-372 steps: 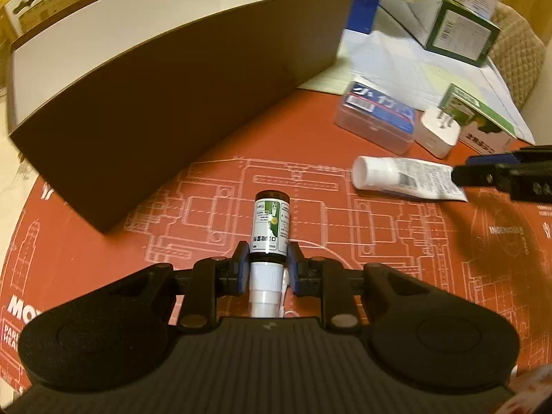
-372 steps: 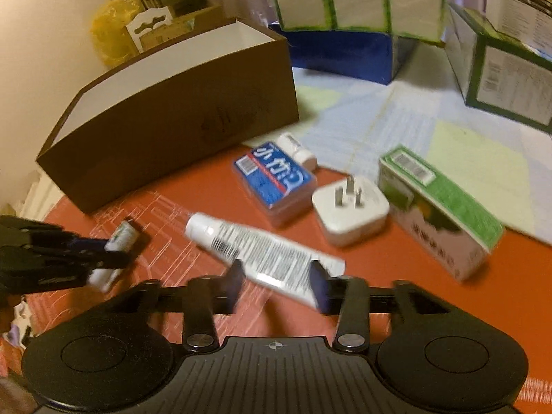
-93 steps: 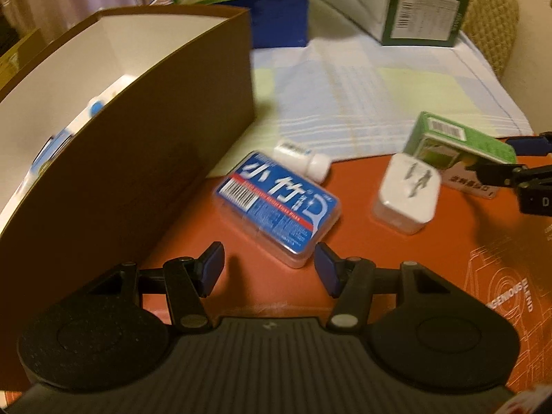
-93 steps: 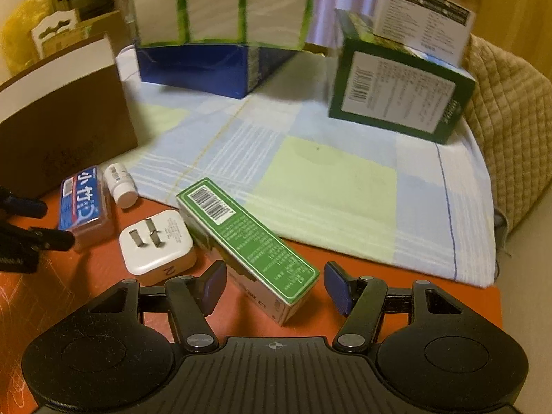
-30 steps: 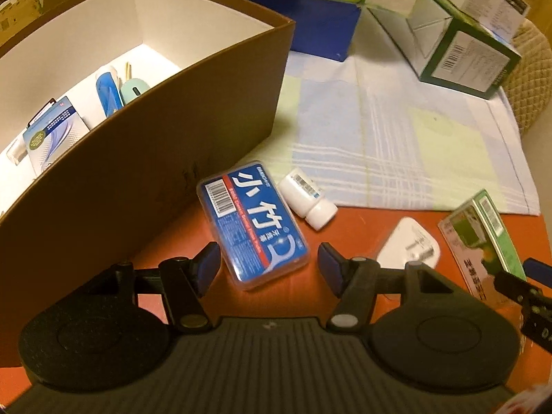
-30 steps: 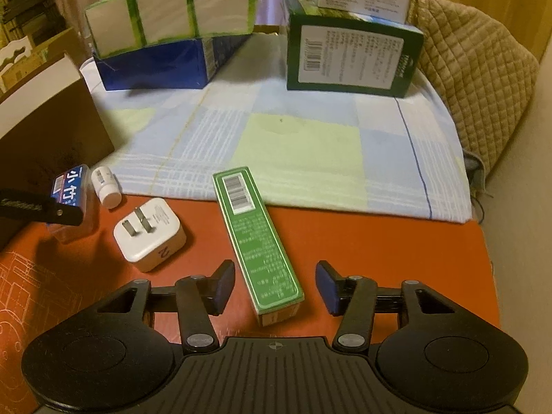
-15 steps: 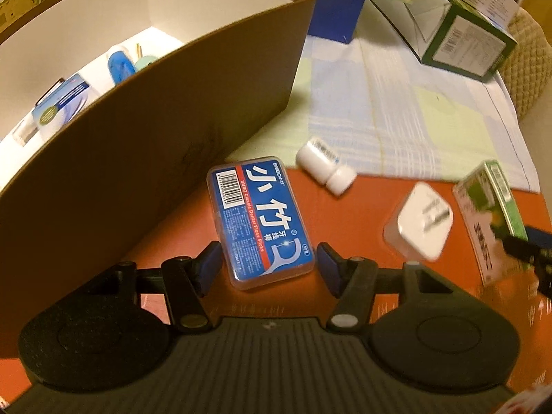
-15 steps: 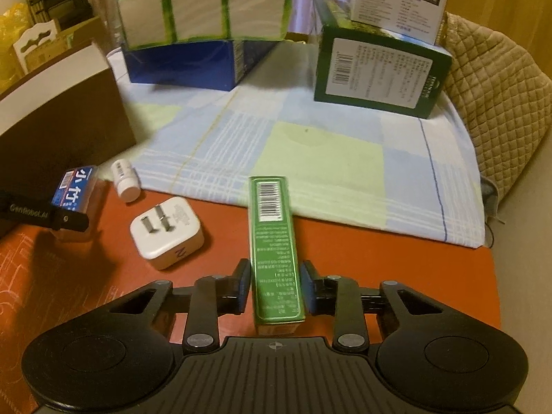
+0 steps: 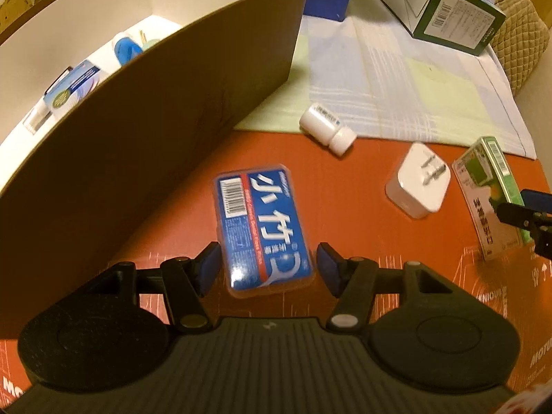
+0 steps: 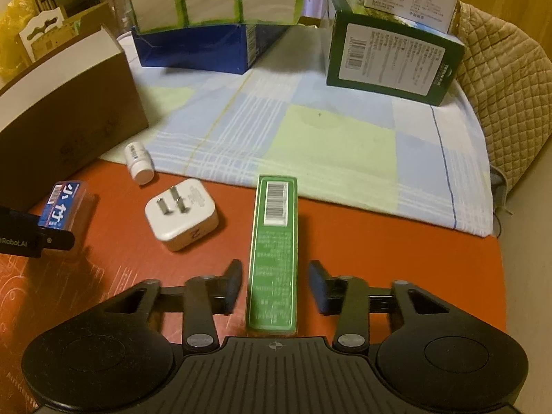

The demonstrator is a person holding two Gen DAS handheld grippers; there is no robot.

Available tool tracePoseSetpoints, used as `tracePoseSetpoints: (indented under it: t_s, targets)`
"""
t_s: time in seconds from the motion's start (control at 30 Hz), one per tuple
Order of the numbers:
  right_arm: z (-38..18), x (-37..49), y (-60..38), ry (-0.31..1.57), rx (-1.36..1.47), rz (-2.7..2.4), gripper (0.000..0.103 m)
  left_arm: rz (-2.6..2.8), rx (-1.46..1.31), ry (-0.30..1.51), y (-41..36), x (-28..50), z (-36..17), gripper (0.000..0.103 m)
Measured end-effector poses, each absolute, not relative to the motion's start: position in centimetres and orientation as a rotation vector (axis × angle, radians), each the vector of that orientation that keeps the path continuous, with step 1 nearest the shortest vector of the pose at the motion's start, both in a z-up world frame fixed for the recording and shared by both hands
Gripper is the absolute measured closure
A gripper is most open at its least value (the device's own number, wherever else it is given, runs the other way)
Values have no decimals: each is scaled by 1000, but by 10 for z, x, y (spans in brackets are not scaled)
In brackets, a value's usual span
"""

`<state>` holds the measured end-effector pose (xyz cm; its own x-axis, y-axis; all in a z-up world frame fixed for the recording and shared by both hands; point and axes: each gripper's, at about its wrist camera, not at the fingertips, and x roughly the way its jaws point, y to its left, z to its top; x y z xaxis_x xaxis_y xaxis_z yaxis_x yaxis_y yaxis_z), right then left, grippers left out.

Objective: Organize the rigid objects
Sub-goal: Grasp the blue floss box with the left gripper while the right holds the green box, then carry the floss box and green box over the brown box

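On an orange table, the left gripper straddles a blue floss case lying flat beside a brown storage box, its jaws spread with a gap on each side of the case. The right gripper frames a long green carton; its jaws have just been opening and stand clear of the carton's sides. A white plug adapter and a small white bottle lie between the two.
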<state>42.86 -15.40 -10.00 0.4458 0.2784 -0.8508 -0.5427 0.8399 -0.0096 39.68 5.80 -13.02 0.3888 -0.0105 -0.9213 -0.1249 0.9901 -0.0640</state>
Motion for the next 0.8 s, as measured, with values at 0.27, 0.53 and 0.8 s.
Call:
tracePoseSetpoints:
  t_s: [0.27,0.53,0.8]
  targets:
    - [-106,447,-143,999,-294,516,58,93,-99,1168,59,416,-136,49]
    - [-115,454,-136,1012,-316,505,63,80,-31,1141,52,411,-137,50]
    - [-110,448,-143,990,-300,514,76,81,-38,1113,51,395,-124,50]
